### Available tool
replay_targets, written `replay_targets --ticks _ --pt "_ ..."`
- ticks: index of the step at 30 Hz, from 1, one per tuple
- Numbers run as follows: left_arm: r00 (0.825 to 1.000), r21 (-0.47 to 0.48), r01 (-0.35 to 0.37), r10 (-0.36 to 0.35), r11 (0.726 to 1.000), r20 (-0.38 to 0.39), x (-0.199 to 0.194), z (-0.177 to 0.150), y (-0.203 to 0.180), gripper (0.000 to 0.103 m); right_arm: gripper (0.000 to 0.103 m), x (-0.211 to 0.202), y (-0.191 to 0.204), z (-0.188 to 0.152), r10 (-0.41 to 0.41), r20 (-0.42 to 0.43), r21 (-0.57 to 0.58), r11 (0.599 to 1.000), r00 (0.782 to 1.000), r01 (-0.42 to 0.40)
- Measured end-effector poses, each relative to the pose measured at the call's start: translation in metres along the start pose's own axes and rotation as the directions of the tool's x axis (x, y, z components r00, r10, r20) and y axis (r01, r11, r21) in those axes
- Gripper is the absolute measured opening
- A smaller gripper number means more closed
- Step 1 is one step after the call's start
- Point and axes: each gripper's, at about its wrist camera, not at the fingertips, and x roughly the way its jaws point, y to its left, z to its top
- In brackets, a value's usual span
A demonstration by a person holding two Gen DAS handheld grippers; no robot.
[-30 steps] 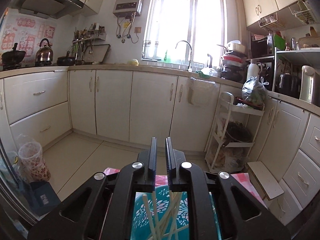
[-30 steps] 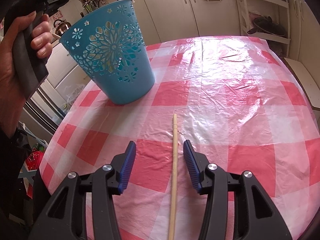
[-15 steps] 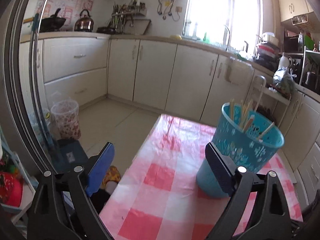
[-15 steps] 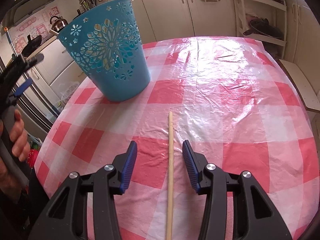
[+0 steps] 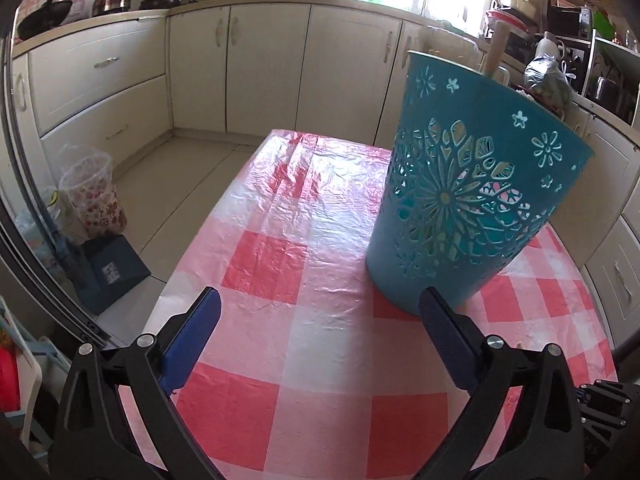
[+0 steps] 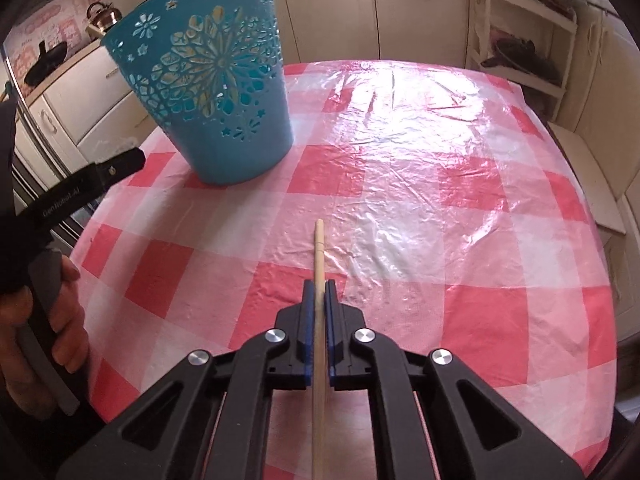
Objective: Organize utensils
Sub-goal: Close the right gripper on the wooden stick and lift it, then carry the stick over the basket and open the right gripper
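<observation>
Wooden chopstick, light, stiff and probably slippery, pinched lengthwise near 1 end by right gripper; left gripper gapes wide, empty, near blue basket.

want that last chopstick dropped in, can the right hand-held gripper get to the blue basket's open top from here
Probably yes. The right hand-held gripper is shut on the chopstick, and only bare tablecloth lies between it and the blue basket. The left hand-held gripper is open, off to the side.
</observation>
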Motion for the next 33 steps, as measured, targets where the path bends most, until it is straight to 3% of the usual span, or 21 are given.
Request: replay_targets --ticks 3,6,8,10,12,17,22,25,28,30,33 --pt "1.0 -0.018 0.005 -0.006 1.0 -0.028 0.005 0.0 0.004 0.095 0.007 0.003 0.0 0.004 -0.004 -0.002 0.007 1.0 1.0 0.004" --pt "0.999 -0.016 0.01 -0.01 1.0 -0.034 0.006 0.0 0.003 0.095 0.017 0.006 0.01 0.007 -0.025 -0.005 -0.082 0.996 1.0 0.025" --pt "0.999 -0.011 0.01 -0.01 1.0 -0.039 0.007 -0.001 0.002 0.095 0.017 0.009 0.018 0.007 -0.066 -0.004 -0.158 0.985 0.998 0.064" --pt "0.999 -0.012 0.011 -0.011 1.0 -0.047 0.008 0.0 0.002 0.095 0.017 0.01 0.022 0.007 -0.085 -0.001 -0.199 0.976 0.996 0.083" --pt "0.999 -0.016 0.011 -0.012 1.0 -0.05 0.009 0.0 0.002 0.095 0.006 0.011 0.02 0.01 -0.07 -0.022 -0.192 0.979 0.997 0.064" --pt "0.998 -0.024 0.016 -0.017 1.0 -0.059 0.011 0.001 0.004 0.095 0.006 0.011 0.009 0.013 -0.031 -0.059 -0.102 0.994 0.998 0.025" --pt "0.997 -0.018 0.013 -0.015 1.0 -0.069 0.013 0.0 0.002 0.095 0.006 0.011 0.021 0.007 -0.091 -0.025 -0.223 0.971 0.996 0.083" --pt "0.997 -0.024 0.018 -0.02 1.0 -0.074 0.013 0.0 0.003 0.095 0.006 0.001 0.009 0.009 0.012 -0.033 -0.1 0.995 0.999 -0.015" --pt "0.997 -0.029 0.023 -0.025 0.999 -0.076 0.014 0.0 0.003 0.095 0.006 -0.027 -0.009 0.021 0.168 0.04 0.038 0.985 0.985 -0.17" --pt "0.997 -0.026 0.022 -0.024 0.999 -0.077 0.014 0.001 0.003 0.095 0.006 -0.051 -0.014 0.034 0.24 0.12 0.086 0.964 0.963 -0.251" --pt "0.997 -0.022 0.022 -0.024 1.0 -0.077 0.014 0.0 0.003 0.095 0.006 -0.09 -0.012 0.064 0.316 0.274 0.099 0.93 0.909 -0.353"
